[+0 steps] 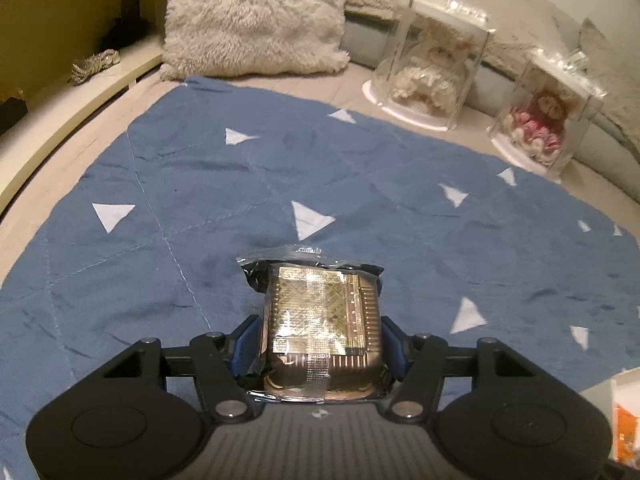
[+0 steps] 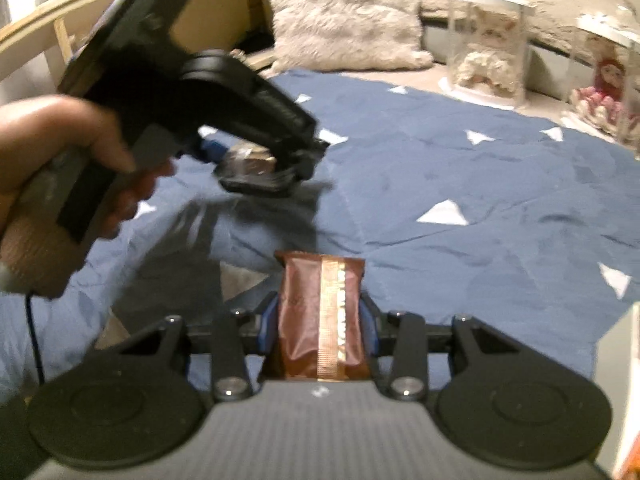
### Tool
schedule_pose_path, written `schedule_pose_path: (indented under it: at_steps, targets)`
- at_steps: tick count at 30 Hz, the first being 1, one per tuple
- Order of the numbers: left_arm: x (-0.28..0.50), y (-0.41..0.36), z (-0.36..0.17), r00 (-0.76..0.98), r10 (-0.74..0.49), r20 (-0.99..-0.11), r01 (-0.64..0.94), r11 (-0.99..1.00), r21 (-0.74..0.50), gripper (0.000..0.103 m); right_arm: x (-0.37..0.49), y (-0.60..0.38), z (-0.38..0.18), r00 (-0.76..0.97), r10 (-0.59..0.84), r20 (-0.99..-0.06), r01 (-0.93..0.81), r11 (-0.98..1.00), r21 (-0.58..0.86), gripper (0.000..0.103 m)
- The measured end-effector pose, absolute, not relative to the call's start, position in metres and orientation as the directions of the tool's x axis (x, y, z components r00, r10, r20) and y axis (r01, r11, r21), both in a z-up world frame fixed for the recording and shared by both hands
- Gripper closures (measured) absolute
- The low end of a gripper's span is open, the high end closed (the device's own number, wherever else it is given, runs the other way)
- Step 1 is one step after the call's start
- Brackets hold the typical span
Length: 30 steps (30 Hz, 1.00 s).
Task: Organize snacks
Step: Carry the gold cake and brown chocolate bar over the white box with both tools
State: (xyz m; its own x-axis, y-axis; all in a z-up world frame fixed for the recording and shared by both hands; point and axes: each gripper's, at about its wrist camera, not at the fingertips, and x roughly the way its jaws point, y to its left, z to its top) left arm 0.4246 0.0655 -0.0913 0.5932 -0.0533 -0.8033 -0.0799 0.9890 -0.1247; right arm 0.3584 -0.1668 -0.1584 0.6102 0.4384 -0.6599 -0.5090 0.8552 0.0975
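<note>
Left claw (image 1: 320, 344) gripping gold snack (image 1: 320, 332), right claw (image 2: 318, 320) gripping brown bar (image 2: 320, 320)

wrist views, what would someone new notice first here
Each gripper is closed on a snack: the left gripper holds a gold-patterned packet, the right gripper a brown wrapper. Behind them lies a blue quilt with white triangles, and two boxed dolls stand at its far right edge.
</note>
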Motion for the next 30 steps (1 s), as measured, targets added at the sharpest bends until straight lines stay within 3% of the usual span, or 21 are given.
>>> schedule_pose_path:
  at_steps: [30]
  targets:
    - [0.293,-0.008,0.009,0.681,-0.173,-0.711,0.047,0.98,-0.194,0.04,0.309,-0.261,-0.039,0.752,0.267,-0.603,-0.322,0.946,0.017,0.056]
